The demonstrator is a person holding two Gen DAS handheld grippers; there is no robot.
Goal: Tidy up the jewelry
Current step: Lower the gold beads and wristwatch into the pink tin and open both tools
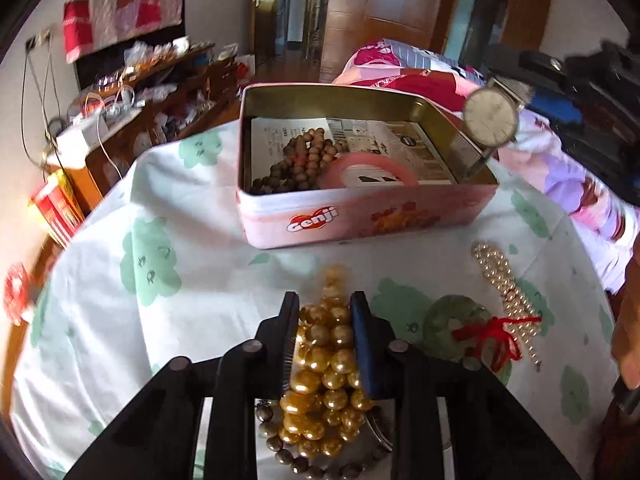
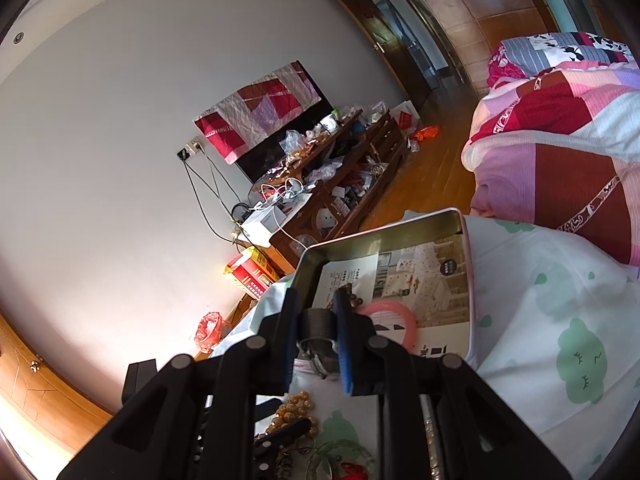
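My left gripper (image 1: 325, 306) is shut on a bunch of large gold pearl beads (image 1: 324, 364), just above the cloth in front of the pink Genji tin (image 1: 360, 216). The tin holds brown wooden beads (image 1: 298, 160) and a pink bangle (image 1: 372, 170) on a paper lining. My right gripper (image 2: 316, 308) is shut on the strap of a wristwatch (image 2: 318, 340). In the left wrist view the watch (image 1: 491, 117) hangs over the tin's right rim. A small pale pearl strand (image 1: 506, 288) and a green jade bangle (image 1: 456, 332) with red string lie at the right.
The table wears a white cloth with green clouds (image 1: 152, 256). A dark bead string (image 1: 288, 452) lies under my left gripper. A bed with a pink and red quilt (image 2: 560, 152) stands behind the table. A cluttered wooden cabinet (image 1: 160, 104) stands at the left.
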